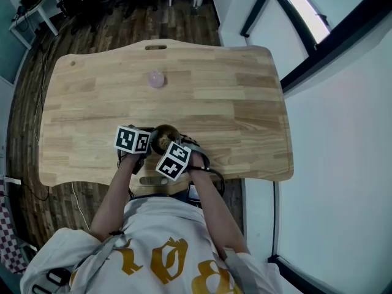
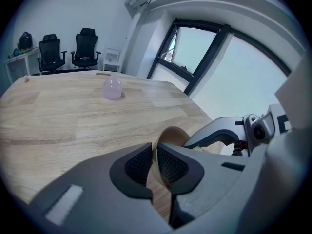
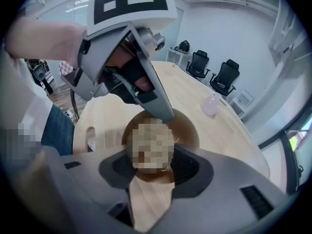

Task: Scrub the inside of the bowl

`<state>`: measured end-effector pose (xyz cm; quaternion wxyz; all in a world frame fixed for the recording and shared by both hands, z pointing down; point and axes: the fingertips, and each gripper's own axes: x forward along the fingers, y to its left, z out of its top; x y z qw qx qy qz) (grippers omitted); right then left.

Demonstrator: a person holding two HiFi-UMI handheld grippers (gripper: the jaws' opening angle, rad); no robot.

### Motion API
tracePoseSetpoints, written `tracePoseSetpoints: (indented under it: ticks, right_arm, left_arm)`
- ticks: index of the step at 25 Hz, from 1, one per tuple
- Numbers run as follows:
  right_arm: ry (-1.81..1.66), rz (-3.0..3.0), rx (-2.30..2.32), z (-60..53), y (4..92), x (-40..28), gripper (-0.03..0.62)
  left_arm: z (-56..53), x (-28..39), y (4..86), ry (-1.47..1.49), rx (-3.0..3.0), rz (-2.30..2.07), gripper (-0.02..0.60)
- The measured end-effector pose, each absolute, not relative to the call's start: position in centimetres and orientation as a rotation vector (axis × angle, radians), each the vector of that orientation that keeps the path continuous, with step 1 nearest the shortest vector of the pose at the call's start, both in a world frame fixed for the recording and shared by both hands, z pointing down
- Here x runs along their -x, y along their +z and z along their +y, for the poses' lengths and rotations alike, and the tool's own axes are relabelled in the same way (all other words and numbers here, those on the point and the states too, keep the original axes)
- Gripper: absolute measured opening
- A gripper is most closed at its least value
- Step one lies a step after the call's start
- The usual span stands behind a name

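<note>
A small brown bowl (image 1: 164,135) stands near the front edge of the wooden table (image 1: 233,103). My left gripper (image 1: 151,141) is shut on the bowl's rim (image 2: 170,134), one pad inside and one outside. In the right gripper view the left gripper (image 3: 163,112) reaches down onto the far rim of the bowl (image 3: 190,130). My right gripper (image 3: 152,164) is shut on a pale fibrous scrubber (image 3: 148,147), which sits down inside the bowl. In the head view the right gripper (image 1: 169,147) is over the bowl and hides most of its inside.
A pale pink translucent round object (image 1: 157,79) (image 2: 112,88) (image 3: 211,105) stands farther back on the table. The table's front edge with a slot (image 3: 90,138) is just behind the bowl. Black office chairs (image 2: 59,52) stand beyond the table's far end.
</note>
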<state>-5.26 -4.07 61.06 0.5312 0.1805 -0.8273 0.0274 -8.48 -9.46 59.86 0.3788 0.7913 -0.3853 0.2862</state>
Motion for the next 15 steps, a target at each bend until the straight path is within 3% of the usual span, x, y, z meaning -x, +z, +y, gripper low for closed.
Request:
tracePoseSetpoints:
  ticks: [15]
  right_arm:
    - [0.119, -1.855, -0.577, -6.3, 61.6, 0.9, 0.179]
  left_arm:
    - [-10.0, 7.0, 59.6, 0.713, -2.031, -0.973, 0.029]
